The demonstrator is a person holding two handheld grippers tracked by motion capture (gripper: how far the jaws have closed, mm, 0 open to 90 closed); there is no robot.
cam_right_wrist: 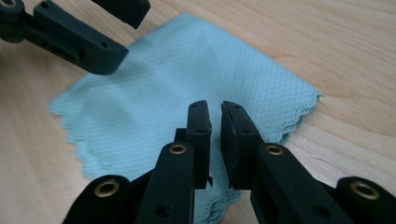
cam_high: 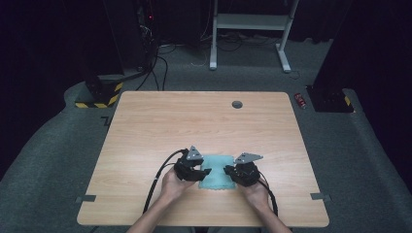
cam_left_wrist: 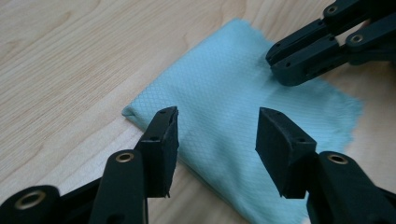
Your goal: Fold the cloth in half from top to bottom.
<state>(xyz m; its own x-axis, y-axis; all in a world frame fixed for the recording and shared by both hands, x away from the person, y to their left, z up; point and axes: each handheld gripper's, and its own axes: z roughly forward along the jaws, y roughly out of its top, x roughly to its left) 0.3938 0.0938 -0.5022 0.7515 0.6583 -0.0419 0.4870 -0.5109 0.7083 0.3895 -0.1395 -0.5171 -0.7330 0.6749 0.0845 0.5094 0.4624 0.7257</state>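
Observation:
A light blue cloth (cam_high: 217, 174) lies folded flat on the wooden table (cam_high: 194, 121) near its front edge, with scalloped edges (cam_right_wrist: 299, 116) on one side. My left gripper (cam_high: 204, 172) is at the cloth's left side, open, its jaws straddling the folded edge (cam_left_wrist: 217, 140) of the cloth (cam_left_wrist: 224, 88) just above it. My right gripper (cam_high: 227, 169) is at the cloth's right side, jaws almost together (cam_right_wrist: 215, 123) over the cloth (cam_right_wrist: 177, 79), nothing visibly pinched. Each gripper also appears in the other's view: the right gripper (cam_left_wrist: 282, 63) and the left gripper (cam_right_wrist: 119, 32).
A grey grommet (cam_high: 237, 104) sits in the table's far edge. Tape marks (cam_high: 86, 198) (cam_high: 320, 196) are at the front corners. On the floor beyond lie a red can (cam_high: 301, 100), a yellow-black striped base (cam_high: 99, 94) and white desk legs (cam_high: 284, 53).

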